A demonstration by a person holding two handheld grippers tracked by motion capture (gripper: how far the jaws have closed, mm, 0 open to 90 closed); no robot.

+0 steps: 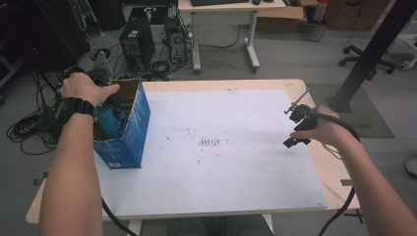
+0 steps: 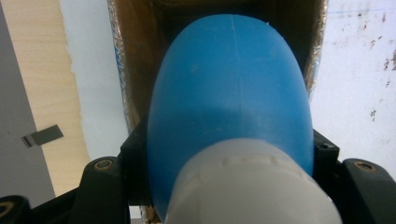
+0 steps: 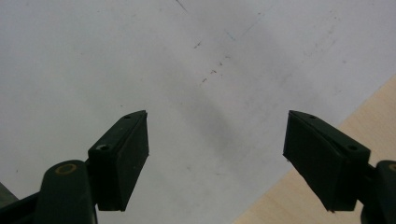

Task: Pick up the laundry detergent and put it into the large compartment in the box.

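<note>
- 1 blue box (image 1: 129, 129), open top, cardboard inside, upright near the left edge of the desk (image 1: 231, 196).
- 1 blue bottle (image 2: 231, 107) w/ white cap (image 2: 252, 186), body down inside the box, cap end up.
- 1 white sheet (image 1: 221, 167) covers most of the desk; the box stands on its left part.
- 2 hand-held grippers, 1 per hand.
- Left hand-held gripper (image 2: 229, 163): over the box opening, pointing down into it, jaws clenched on the bottle just below the cap. Left hand (image 1: 83, 88) on top, wrist w/ black watch.
- Right hand-held gripper (image 3: 215, 154): well right of the box, near the sheet's right edge, jaws released & wide apart, nothing between; aimed at the sheet. Right hand (image 1: 322, 128) above the desk.
</note>
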